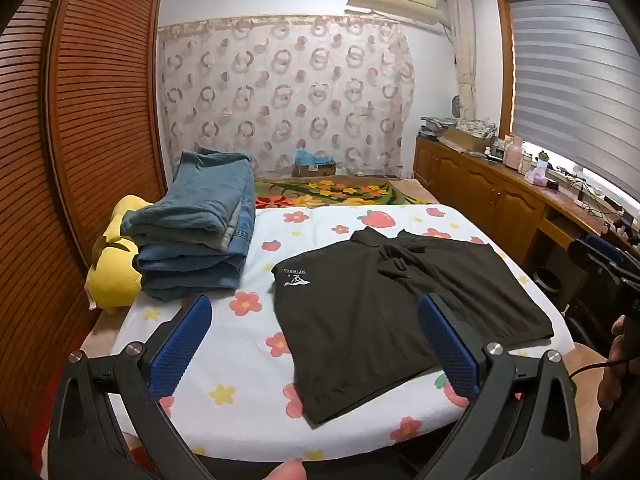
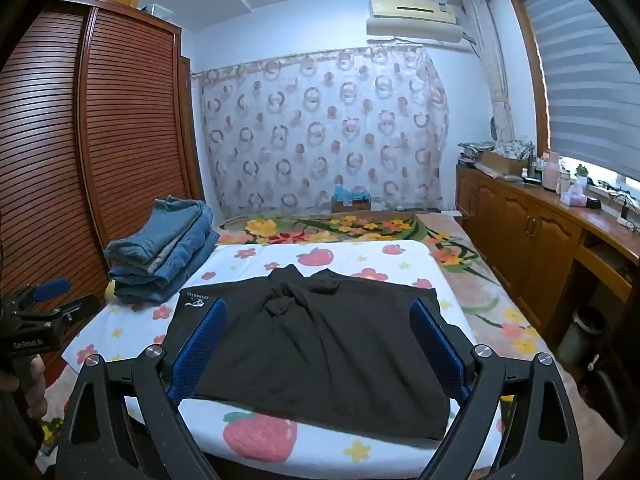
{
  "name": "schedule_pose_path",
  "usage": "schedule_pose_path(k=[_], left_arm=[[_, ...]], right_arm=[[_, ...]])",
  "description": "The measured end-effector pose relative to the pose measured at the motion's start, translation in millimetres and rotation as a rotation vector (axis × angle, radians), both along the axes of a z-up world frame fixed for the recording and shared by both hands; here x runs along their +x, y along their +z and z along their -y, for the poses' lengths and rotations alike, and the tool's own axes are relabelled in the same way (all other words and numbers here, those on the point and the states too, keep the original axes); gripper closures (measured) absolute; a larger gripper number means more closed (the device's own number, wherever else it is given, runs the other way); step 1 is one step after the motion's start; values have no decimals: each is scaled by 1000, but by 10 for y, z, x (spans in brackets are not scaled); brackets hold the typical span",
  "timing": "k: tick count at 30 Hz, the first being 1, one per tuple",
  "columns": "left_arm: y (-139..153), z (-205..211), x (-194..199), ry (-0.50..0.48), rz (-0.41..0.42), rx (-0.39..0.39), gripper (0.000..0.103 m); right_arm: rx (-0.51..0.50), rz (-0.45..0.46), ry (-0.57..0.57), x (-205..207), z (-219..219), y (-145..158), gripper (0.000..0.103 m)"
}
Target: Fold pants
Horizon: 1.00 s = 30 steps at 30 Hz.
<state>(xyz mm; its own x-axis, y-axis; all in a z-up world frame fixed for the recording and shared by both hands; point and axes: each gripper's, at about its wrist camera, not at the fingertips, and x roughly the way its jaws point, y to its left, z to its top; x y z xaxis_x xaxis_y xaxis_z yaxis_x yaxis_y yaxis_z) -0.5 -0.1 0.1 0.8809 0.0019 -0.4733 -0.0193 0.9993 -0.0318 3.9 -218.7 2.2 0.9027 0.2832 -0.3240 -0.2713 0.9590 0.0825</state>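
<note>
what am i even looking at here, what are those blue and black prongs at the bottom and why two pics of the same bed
There is no robot: a person holds a two-finger gripper in each hand, and each carries a fisheye camera looking along its blue-padded fingers. One picture is from the left gripper, the other from the right gripper. Both stand open and hold nothing.

On the flower-print sheet lie black pants, spread out and bunched near the far end, with a white logo. A stack of folded jeans sits at the left, beside a yellow plush toy. In the right view, the other gripper shows at the left edge.
</note>
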Motion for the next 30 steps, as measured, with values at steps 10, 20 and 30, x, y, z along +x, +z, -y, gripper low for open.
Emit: schedule_pose_path(k=[10,20,30], left_arm=[[1,2,-4,2,2,7,0],[2,6,-9,3,6,9,0],[83,-152,-13,9,11,8,0]], right_arm=[[-8,-1,7,0,-5,-5,10],[-8,-11,8,28,-9,-20,10],[-12,-8,11,13,-17,-8,10]])
